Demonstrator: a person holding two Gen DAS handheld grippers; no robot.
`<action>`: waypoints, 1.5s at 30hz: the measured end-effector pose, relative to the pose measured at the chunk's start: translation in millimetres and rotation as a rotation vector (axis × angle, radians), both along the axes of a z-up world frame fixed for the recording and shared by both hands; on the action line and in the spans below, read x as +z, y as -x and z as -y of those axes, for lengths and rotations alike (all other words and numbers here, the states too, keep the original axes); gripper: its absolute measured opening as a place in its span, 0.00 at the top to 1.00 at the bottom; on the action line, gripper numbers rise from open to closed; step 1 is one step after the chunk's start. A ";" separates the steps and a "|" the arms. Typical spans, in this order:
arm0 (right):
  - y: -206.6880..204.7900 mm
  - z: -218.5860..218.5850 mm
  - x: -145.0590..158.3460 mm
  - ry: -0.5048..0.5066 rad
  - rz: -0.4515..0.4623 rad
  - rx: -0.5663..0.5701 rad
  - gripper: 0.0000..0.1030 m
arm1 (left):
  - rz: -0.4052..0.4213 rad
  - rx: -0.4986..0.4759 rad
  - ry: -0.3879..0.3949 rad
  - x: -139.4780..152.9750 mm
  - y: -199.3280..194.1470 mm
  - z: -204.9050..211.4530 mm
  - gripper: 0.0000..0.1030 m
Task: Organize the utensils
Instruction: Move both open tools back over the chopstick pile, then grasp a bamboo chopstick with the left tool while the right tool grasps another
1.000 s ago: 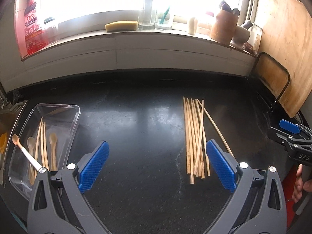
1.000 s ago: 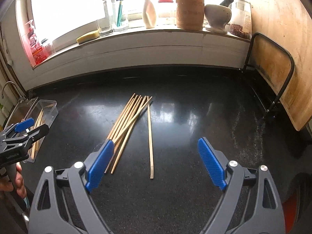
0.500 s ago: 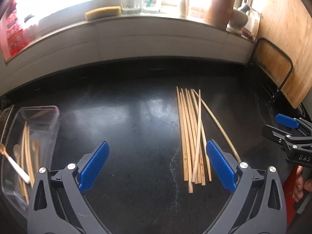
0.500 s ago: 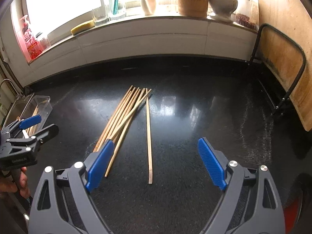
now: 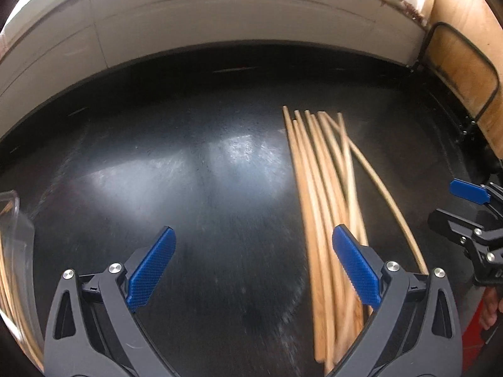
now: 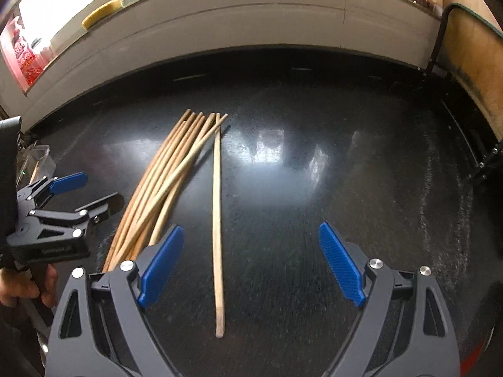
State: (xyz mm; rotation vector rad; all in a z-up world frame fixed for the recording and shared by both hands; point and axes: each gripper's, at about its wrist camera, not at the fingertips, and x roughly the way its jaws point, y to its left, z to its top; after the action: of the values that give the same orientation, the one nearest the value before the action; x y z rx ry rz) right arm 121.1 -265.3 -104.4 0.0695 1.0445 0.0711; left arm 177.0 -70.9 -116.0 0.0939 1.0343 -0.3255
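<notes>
Both hand-held grippers (image 6: 251, 264) have dropped closer to chopsticks (image 6: 163, 185).

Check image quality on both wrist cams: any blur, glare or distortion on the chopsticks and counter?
Left wrist view: motion blur smears the near ends of the chopstick bundle; window glare shows on the black counter; fisheye bows the straight sticks. Right wrist view: sharper, the lone chopstick is crisp; a bright reflection patch sits mid-counter; the window strip at top is blown out.
</notes>
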 end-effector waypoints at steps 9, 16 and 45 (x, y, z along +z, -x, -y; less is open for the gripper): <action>-23.0 -7.6 -22.0 0.020 -0.033 0.018 0.19 | 0.021 -0.034 -0.029 -12.2 -21.3 4.2 0.06; -32.5 -18.5 -31.0 0.085 -0.020 0.052 0.23 | 0.057 -0.043 -0.044 -15.2 -23.2 3.1 0.06; -26.0 4.0 -3.8 -0.031 0.028 -0.018 0.93 | 0.099 -0.025 -0.009 5.7 -9.0 8.2 0.94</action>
State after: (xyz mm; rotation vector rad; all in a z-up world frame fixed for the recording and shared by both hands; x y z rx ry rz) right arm 147.1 -269.3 -108.2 0.1055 1.0145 0.0720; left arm 186.0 -79.1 -110.3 0.1299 0.9375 -0.3361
